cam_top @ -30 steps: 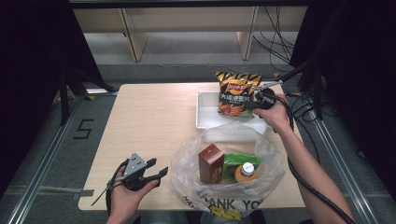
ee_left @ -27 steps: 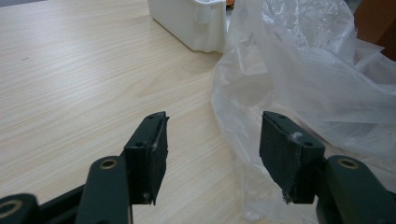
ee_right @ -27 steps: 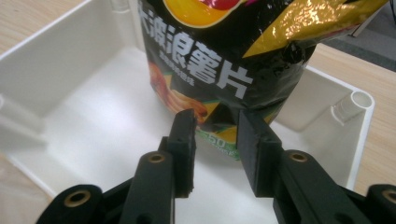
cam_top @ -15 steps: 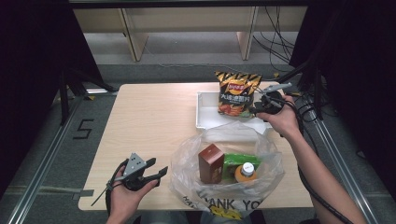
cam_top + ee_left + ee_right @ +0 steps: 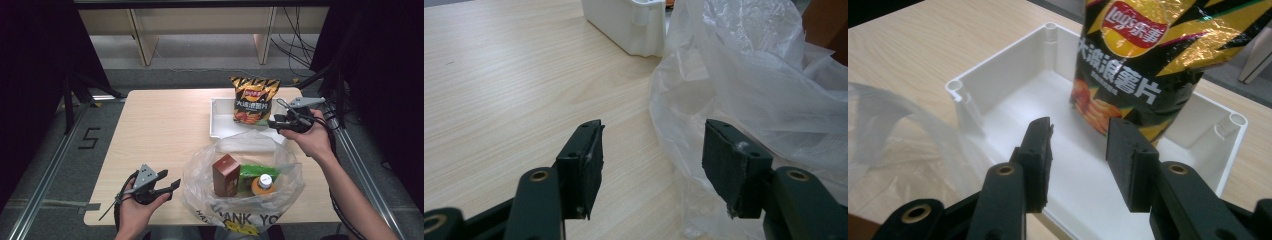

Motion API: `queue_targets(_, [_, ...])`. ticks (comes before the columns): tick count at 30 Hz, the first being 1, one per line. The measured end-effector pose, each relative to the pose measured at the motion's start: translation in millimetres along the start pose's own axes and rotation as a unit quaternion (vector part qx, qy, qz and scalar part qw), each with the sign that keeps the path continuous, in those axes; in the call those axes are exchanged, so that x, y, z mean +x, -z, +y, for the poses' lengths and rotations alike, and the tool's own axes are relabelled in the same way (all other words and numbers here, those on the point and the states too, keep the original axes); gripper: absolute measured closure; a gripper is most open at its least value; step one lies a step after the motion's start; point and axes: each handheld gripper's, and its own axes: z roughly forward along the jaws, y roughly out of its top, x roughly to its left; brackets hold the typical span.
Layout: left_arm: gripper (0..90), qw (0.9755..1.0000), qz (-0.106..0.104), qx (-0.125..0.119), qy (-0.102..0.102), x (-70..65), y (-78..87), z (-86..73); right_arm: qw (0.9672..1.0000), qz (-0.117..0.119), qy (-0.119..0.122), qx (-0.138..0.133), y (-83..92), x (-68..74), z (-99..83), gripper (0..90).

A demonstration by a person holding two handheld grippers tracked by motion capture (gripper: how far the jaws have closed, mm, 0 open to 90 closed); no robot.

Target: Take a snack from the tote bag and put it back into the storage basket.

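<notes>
The tabletop [image 5: 165, 130] carries my clear plastic bag [image 5: 245, 170] at its near edge and the white tray [image 5: 220, 117] toward its far right corner. The chip bag [image 5: 254, 100] stands upright in that tray — free of my right gripper [image 5: 1078, 150], whose jaws have just been opening and stand apart, nothing between them. My left gripper [image 5: 162, 187] rests near the near-left corner — jaws apart, empty.

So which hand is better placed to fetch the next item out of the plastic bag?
Probably the left: the left gripper sits open right beside the plastic bag, while the right gripper is up by the chip bag.
</notes>
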Motion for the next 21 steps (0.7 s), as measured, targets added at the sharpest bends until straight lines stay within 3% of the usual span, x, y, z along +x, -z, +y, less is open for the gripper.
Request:
queue_targets(4, [41.2, 1.0, 0.0, 0.0, 0.0, -0.3, 0.2, -0.3, 1.0, 0.005, 0.0, -0.001, 7.0, 12.6, -2.6, 63.9])
queue_targets(5, [41.2, 1.0, 0.0, -0.001, 0.001, -0.4, 0.2, -0.4, 0.9998, 0.006, 0.014, -0.009, 8.0, 12.8, -3.1, 64.1])
queue_targets(6, [41.2, 1.0, 0.0, -0.001, 0.002, -0.4, 0.2, -0.4, 0.9999, 0.01, 0.008, -0.007, 10.6, 17.3, -4.1, 64.2])
queue_targets(7, [41.2, 1.0, 0.0, -0.001, 0.002, -0.4, 0.2, -0.4, 0.9995, 0.011, 0.026, -0.011, 12.2, 16.6, -4.2, 64.3])
queue_targets(15, [41.2, 1.0, 0.001, -0.001, 0.002, 0.1, 0.2, -0.2, 0.9996, 0.018, 0.017, -0.015, 23.2, 30.3, -13.1, 63.4])
queue_targets(17, [41.2, 1.0, 0.0, -0.001, 0.008, 0.0, -0.7, -0.7, 0.9992, 0.02, 0.027, -0.022, 25.3, 30.3, -14.0, 62.7])
queue_targets(18, [41.2, 1.0, -0.002, 0.001, 0.002, 1.0, -1.3, -0.7, 0.9991, 0.023, 0.028, -0.021, 26.9, 31.3, -14.5, 62.3])
queue_targets(19, [41.2, 1.0, 0.001, 0.003, 0.001, 0.8, -1.7, -0.7, 0.9993, 0.023, 0.017, -0.026, 28.2, 35.2, -15.7, 62.0])
queue_targets(20, [41.2, 1.0, -0.001, 0.002, 0.007, -0.1, -2.7, -0.8, 0.9989, 0.026, 0.03, -0.026, 30.1, 34.4, -15.5, 61.7])
queue_targets(21, [41.2, 1.0, -0.001, 0.003, 0.008, -0.5, -3.0, -0.7, 0.9991, 0.028, 0.019, -0.025, 31.9, 37.2, -16.4, 61.6])
